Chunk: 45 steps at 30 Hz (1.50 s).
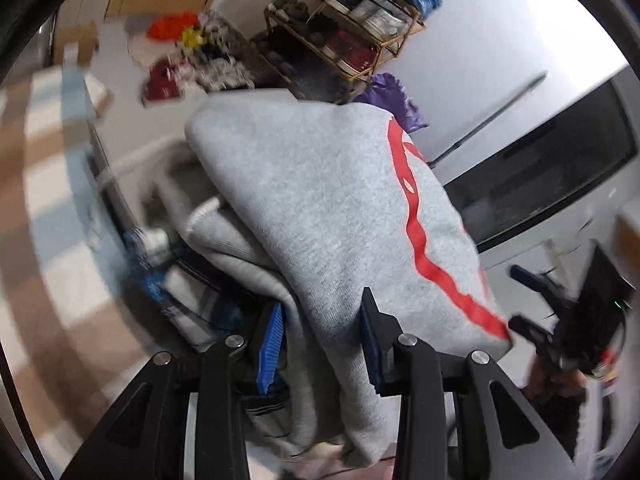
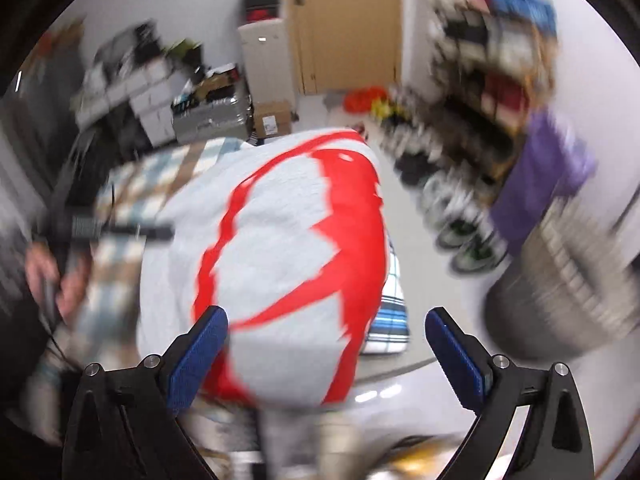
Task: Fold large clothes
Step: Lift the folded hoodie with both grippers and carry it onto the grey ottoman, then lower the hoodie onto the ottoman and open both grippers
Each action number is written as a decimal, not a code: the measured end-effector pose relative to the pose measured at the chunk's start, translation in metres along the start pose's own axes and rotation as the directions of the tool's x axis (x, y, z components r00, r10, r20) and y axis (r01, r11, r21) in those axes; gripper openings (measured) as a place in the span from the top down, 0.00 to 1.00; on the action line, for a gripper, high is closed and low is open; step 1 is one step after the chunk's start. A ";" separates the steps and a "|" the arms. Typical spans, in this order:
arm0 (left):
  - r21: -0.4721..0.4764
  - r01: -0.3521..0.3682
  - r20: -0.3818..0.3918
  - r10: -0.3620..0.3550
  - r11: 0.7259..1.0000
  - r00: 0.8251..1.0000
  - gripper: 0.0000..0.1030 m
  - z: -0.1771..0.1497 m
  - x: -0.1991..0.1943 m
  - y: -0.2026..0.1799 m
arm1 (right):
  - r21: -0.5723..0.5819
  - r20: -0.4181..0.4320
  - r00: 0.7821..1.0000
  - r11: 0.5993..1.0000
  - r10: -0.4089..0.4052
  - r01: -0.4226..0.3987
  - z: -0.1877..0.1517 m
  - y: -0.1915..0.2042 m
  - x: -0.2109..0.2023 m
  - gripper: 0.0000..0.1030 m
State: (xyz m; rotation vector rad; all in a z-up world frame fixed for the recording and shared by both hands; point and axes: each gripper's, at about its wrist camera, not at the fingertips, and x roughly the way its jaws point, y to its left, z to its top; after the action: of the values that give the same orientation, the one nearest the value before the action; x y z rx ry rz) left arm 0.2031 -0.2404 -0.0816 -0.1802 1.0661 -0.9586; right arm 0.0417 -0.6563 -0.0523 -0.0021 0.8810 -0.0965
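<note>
Left wrist view: left gripper (image 1: 320, 332) jaws pinch a thick fold of the grey sweatshirt (image 1: 320, 200), which hangs bunched before it; behind, a wire rack (image 1: 344, 28) holds shoes. Right wrist view: right gripper (image 2: 326, 354) jaws spread wide, gripping nothing, the sweatshirt's red print just ahead

Shoe rack (image 2: 492, 80) motion-smeared, grey sweatshirt (image 1: 320, 208) hem cut off below, left shelving (image 2: 132, 84) blurred
</note>
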 end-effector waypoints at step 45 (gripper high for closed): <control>0.000 -0.215 0.324 0.203 0.977 0.924 0.33 -0.123 -0.118 -0.034 | 0.448 0.208 0.887 0.766 0.413 -0.462 -0.066 0.108 0.060 0.03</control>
State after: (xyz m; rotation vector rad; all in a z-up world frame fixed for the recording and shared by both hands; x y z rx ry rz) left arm 0.0675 -0.1364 -0.0478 -0.1832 0.7481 -0.7239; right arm 0.0381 -0.5517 -0.1447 0.6724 0.7181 0.1249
